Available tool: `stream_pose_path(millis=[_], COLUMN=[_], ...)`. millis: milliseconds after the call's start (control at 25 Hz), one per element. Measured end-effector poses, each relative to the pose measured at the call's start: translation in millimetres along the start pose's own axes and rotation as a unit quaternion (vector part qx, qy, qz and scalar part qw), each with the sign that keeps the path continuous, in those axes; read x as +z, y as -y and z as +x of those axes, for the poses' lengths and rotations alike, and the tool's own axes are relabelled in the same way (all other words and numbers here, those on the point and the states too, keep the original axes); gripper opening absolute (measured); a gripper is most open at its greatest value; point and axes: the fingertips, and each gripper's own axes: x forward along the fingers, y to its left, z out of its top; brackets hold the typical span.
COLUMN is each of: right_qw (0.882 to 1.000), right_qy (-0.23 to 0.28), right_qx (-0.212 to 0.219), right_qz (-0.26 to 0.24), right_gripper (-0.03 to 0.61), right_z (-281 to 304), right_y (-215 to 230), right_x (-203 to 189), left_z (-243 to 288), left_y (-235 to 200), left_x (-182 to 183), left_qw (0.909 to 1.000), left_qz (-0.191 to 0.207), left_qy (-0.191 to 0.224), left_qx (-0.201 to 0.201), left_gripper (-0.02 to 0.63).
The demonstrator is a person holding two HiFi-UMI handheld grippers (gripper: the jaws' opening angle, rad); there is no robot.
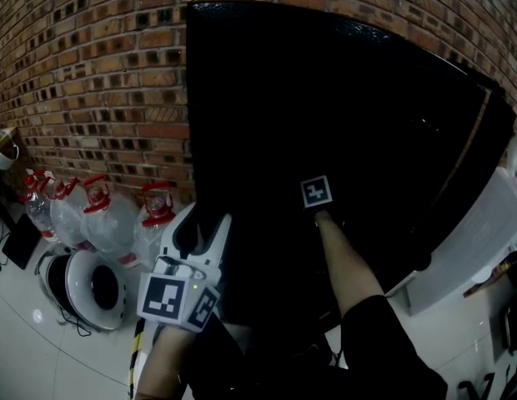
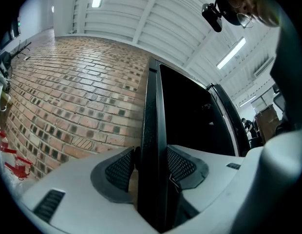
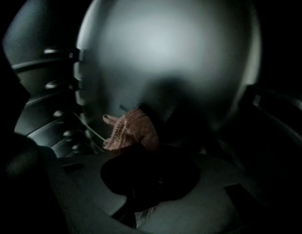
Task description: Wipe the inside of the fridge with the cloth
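Note:
A tall black fridge (image 1: 342, 123) stands against a brick wall, seen from above. My left gripper (image 1: 200, 233) is at its left front edge. In the left gripper view both pads (image 2: 182, 165) press on a thin black panel (image 2: 152, 121) of the fridge; I cannot tell whether it is a door or a side wall. My right arm reaches into the dark interior, and only the marker cube of the right gripper (image 1: 317, 192) shows. In the right gripper view the right gripper (image 3: 146, 155) is shut on a pink knitted cloth (image 3: 131, 130), close to the pale back wall (image 3: 165, 48). Ribbed shelf rails (image 3: 48, 96) line the left wall.
Several clear water jugs with red caps (image 1: 100, 215) stand on the tiled floor left of the fridge. A round white appliance (image 1: 92, 286) lies in front of them. A white panel (image 1: 479, 240) juts out at the fridge's right. The brick wall (image 1: 92, 73) is behind.

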Motion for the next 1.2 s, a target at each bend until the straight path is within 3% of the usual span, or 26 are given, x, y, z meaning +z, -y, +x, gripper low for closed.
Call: stream_pose_path(millis=[160,400,560,720,960,1200], right_qw=[0.996,0.984,0.972,0.972,0.972,0.963], right_qy=[0.002,0.023,0.045,0.084,0.16,0.233], right_qx=[-0.034,-0.11,-0.12,-0.125,-0.106,0.013], right_qz=[0.082,0.137,0.196,0.182,0.138,0.137], right_gripper=[0.077,0.076,0.076,0.076,0.075,0.075], right_z=[-4,-10,-11,-15,-47,-85], right_y=[16,30,37,45,32,-9], right_x=[-5,-5,-12,-5,9,8], left_z=[-1,-1,-2,2,3,-7], left_y=[0,1,1,4,4,-1], left_x=[0,-2,-1,-1,-1,0], left_qw=[1.0,0.9999,0.9998,0.9999,0.9999,0.9995], left_qz=[0.001,0.0,0.002,0.003,-0.001,-0.024], left_qy=[0.003,-0.001,-0.002,-0.007,-0.012,-0.01], left_qx=[-0.002,-0.011,-0.017,-0.012,0.002,0.016], left_gripper=[0.21,0.212,0.213,0.213,0.21,0.195])
